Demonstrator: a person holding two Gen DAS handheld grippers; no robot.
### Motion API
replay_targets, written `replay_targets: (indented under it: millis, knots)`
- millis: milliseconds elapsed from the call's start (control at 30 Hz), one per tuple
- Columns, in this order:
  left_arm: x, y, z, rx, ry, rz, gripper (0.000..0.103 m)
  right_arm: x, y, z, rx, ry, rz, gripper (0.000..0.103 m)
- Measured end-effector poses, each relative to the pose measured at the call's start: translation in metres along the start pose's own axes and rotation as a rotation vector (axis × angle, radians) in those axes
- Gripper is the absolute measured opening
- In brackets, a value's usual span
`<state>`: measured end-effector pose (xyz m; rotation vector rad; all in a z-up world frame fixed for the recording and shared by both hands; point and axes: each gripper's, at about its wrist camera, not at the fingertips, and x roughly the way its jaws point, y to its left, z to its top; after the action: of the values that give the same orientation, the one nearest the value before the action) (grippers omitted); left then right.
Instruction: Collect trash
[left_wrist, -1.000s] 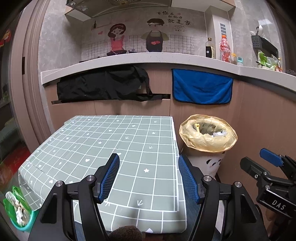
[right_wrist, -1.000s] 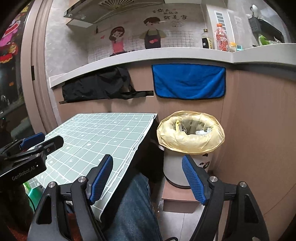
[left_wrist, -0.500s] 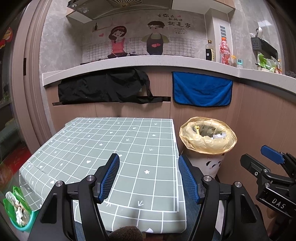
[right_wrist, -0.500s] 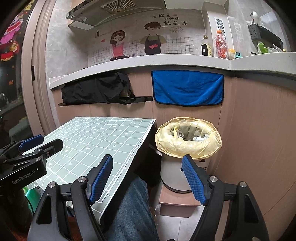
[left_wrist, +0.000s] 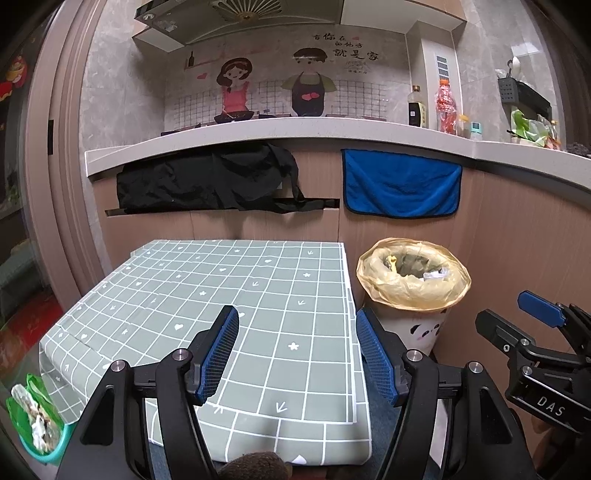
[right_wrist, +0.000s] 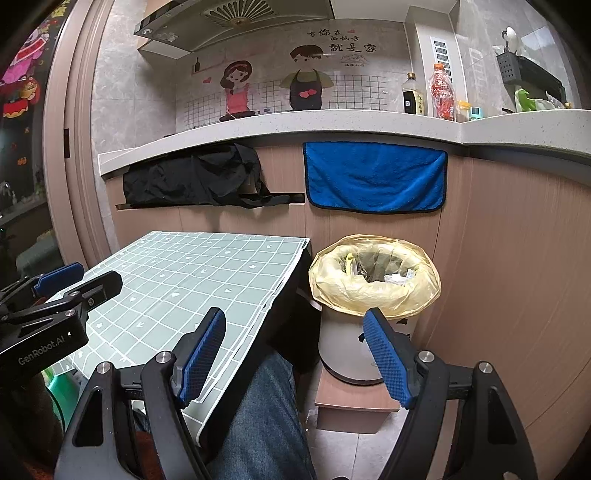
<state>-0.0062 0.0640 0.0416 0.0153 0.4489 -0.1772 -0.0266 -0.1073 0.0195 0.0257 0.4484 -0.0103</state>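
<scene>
A white bin (left_wrist: 410, 328) with a yellow liner (right_wrist: 373, 291) stands right of the table and holds crumpled paper and scraps. The table wears a grey-green checked cloth (left_wrist: 229, 295) with no trash showing on it. My left gripper (left_wrist: 295, 332) hangs open over the cloth's near part, nothing between its blue pads. My right gripper (right_wrist: 295, 332) is open too, held above a person's jeans-clad leg (right_wrist: 266, 417), with the bin just beyond its right finger. Each gripper shows at the edge of the other's view.
A small green-lined basket (left_wrist: 33, 421) of scraps sits low at the table's left corner. The bin rests on a low brown stool (right_wrist: 351, 398). A black cloth (left_wrist: 207, 181) and a blue towel (left_wrist: 402, 184) hang from the counter behind. Bottles (left_wrist: 445, 107) stand on that counter.
Both views have tilted up slightly, so the table and bin sit a little lower in frame. Both grippers stay open and empty.
</scene>
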Motion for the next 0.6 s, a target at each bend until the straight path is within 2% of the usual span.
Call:
replay_targets:
  millis: [600]
  knots:
    - [-0.0054, -0.0059, 0.0014, 0.028, -0.009, -0.021, 0.067, -0.0057, -0.0097, 0.0012, 0.007, -0.020, -0.006, 0.074]
